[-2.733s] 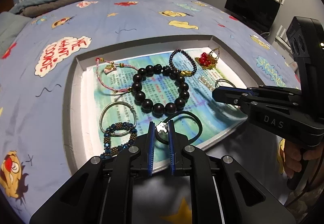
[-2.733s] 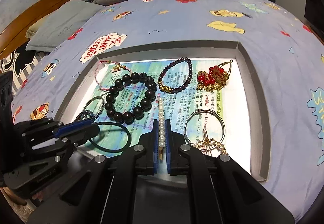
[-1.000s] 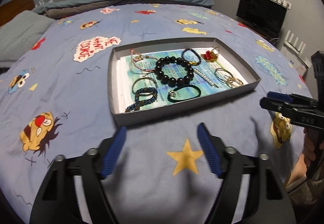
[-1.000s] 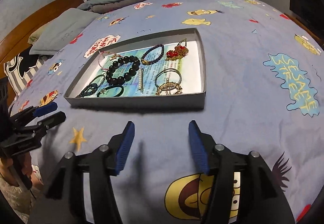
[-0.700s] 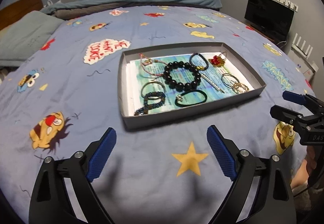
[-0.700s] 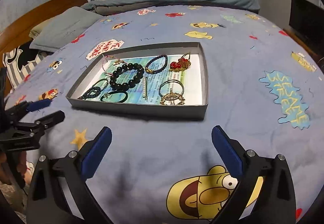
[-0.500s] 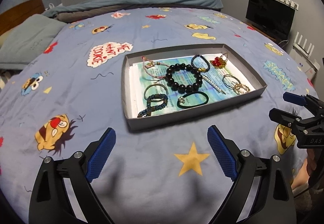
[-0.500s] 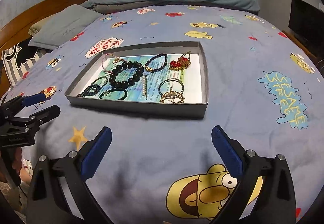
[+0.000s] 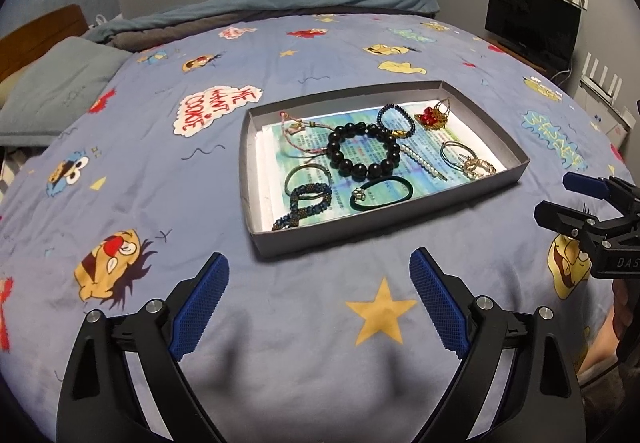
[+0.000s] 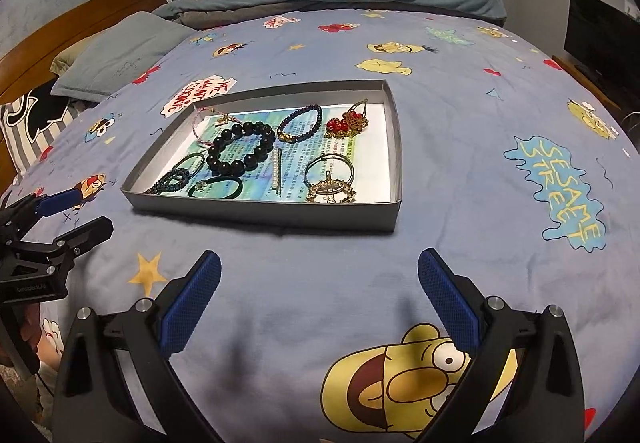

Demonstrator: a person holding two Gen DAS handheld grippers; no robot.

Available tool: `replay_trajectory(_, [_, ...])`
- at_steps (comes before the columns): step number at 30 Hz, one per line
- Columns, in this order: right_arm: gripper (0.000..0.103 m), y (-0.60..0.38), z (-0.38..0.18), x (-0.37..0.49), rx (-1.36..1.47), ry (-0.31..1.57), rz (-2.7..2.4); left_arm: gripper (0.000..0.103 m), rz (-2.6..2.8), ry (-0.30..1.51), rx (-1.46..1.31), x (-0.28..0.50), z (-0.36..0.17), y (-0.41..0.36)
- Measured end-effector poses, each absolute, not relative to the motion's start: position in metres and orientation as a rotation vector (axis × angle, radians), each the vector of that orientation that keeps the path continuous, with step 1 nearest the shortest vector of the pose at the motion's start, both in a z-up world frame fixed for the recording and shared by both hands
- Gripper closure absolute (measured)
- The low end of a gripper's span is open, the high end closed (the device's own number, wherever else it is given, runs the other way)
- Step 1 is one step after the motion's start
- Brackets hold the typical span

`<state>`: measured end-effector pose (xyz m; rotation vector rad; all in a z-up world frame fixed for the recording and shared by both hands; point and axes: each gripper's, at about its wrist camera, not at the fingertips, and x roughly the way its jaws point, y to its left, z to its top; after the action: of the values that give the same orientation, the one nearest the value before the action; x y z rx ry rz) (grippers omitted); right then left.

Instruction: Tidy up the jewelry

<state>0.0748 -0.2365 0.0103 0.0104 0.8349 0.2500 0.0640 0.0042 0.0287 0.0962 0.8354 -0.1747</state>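
Grippers hung wide and empty, left gripper (image 9: 319, 269) and right gripper (image 10: 319, 270), both well back over the bedspread (image 9: 160, 147); earlier they pinched jewelry inside the gray tray (image 9: 248, 179), where the black bead bracelet (image 9: 363, 156) lay.
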Motion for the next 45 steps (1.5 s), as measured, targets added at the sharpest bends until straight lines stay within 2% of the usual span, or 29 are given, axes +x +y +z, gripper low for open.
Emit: replay_trajectory(45, [0.006, -0.2354, 0.0108, 0.0734, 0.010, 0.836, 0.253, 0.011, -0.183, 0.841, 0.097, 0.0629, 0.0257, 0.0025])
